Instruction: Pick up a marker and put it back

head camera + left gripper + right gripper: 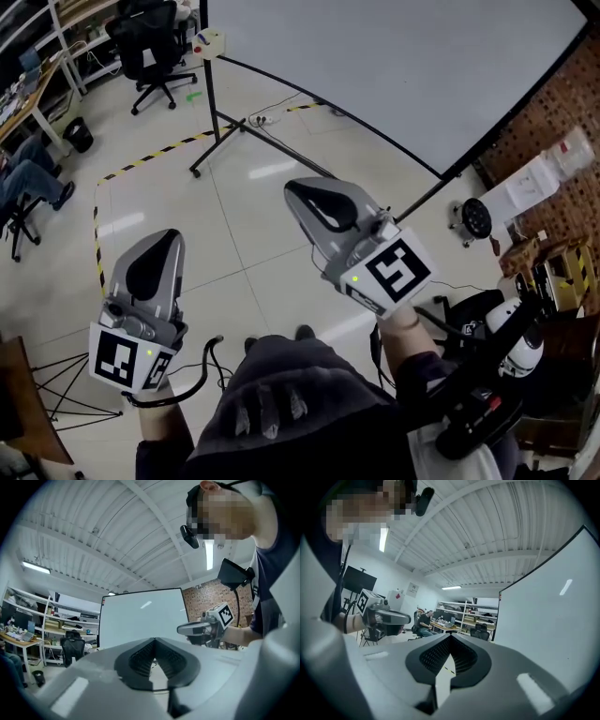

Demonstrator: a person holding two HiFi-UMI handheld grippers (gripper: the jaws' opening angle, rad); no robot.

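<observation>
Left gripper [167, 242]: jaws closed tip to tip, nothing held, above tiled floor [253, 234]. Small box [208, 42] on the whiteboard's [394, 66] left corner holds coloured items; marker not distinguishable there. Right gripper [298, 195]: jaws fully closed, empty, nearer the whiteboard

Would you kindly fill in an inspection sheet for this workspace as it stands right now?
Surface: large white whiteboard on a black stand, blank; glossy tiled floor below.
Job's things: no marker made out; a small cream box sits at the board's corner, contents unclear.
Clutter: thin black tripod legs at the lower left.
Grippers: left gripper and right gripper both shut, nothing between the jaws.
Cables: white cable lies by the stand's foot.
Surroundings: black office chair, seated person, yellow-black floor tape, brick wall.
</observation>
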